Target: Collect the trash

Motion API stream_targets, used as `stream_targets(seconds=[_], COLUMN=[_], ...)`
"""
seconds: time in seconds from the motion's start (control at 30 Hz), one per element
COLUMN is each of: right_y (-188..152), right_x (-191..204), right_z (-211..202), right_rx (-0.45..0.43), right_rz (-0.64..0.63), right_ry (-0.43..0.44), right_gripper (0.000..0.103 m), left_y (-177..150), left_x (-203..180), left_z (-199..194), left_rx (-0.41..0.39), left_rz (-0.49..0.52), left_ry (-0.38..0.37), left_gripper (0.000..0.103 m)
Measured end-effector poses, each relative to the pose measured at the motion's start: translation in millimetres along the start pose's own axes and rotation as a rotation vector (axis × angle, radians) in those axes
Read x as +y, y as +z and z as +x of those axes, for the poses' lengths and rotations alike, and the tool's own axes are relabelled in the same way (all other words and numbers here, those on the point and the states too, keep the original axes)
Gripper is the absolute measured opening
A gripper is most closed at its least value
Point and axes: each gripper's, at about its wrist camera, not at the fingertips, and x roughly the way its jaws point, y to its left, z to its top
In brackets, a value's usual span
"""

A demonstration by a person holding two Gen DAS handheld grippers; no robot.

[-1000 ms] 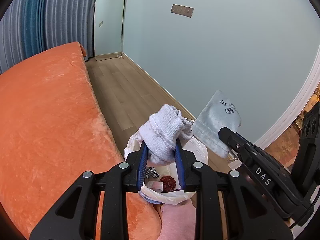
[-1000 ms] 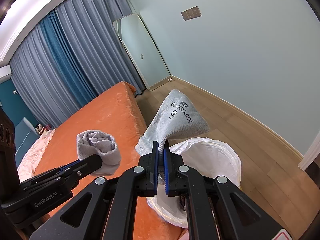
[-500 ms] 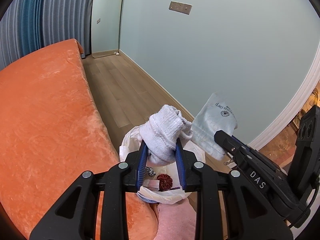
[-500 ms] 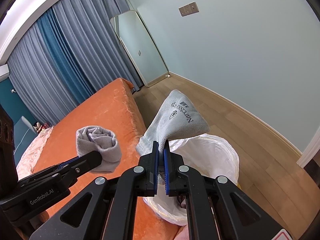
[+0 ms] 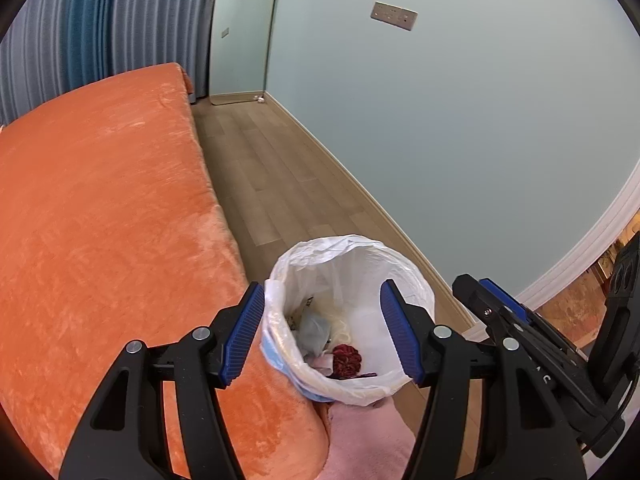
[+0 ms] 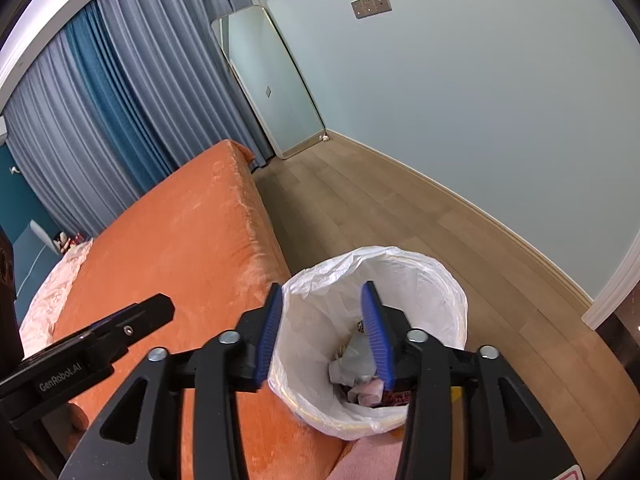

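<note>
A trash bin lined with a white plastic bag (image 5: 362,258) (image 6: 424,276) stands on the floor beside the orange bed. Both grippers hover over its mouth. My left gripper (image 5: 322,330) has its jaws opening, with nothing between them. My right gripper (image 6: 322,330) is opening too and holds nothing. Inside the bin lie a grey-blue cloth (image 5: 314,330) (image 6: 356,364), a dark red item (image 5: 346,358) and other scraps. The right gripper's black finger (image 5: 504,316) shows at the right of the left wrist view. The left gripper's finger (image 6: 132,324) shows at the left of the right wrist view.
An orange bed (image 5: 100,220) (image 6: 180,248) fills the left side. Wooden floor (image 5: 272,184) runs to a pale blue wall (image 5: 460,120). A mirror (image 6: 272,80) leans in the far corner beside blue curtains (image 6: 112,100). Pink fabric (image 5: 364,436) lies below the bin.
Both grippers have opened. The white sock has left the left gripper and the grey printed sock the right one; neither hangs above the bin now.
</note>
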Motion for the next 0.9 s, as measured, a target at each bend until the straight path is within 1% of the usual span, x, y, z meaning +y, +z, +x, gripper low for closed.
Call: stream_targets(seconds=[0.07,0.17,0.27,0.33,0.5,0.57,0.63,0.67,0.73,0.8,0.9], right_y=[-3,-8,-12,-16,-21,-23,-24,-25,-27,-30,-36], right_x=[3,7,13,16,25,30,34,36,38,40,39], right_z=[-3,-6,-9,-12,-19,-21,-22,-22,-20,-16,-13], right_rx=[0.003,0.016,0.032,0.031,0.02,0.018,0.018,0.016,0.017,0.036,0.057], right_rz=[-0.012,-0.047,-0.077,-0.099,-0.166,-0.191,-0.211,-0.221,-0.248,-0.274,-0.284], right_ry=[-0.005,-0.028,-0.035,-0.044,-0.077,-0.085,-0.086,-0.089,-0.113,-0.127,-0.121], right_gripper=[0.051,0.055,0.061,0.061,0.07,0.077,0.083,0.084,0.084,0.084,0.084], left_y=[-2,-6,-10,-13,-18,-20,-23,-24,-26,-27,-29], left_x=[4,9,15,19,24,24,23,23,25,27,31], left_z=[-5,-13,-20,-24,-32,-36,-40,-41,-42,-42,-41], left_rx=[-0.007,-0.017,-0.025,-0.027,-0.031,-0.036,-0.05,-0.051,-0.052,-0.05,-0.04], left_rz=[-0.001,-0.002,-0.003,-0.011,-0.012,0.0,0.011,0.014,0.011,0.002,-0.005], left_ry=[0.02,0.046,0.07,0.079,0.118,0.143,0.168,0.174,0.185,0.2,0.215], left_gripper=[0.058,0.062,0.063,0.063,0.064,0.073,0.077,0.082,0.087,0.088,0.088])
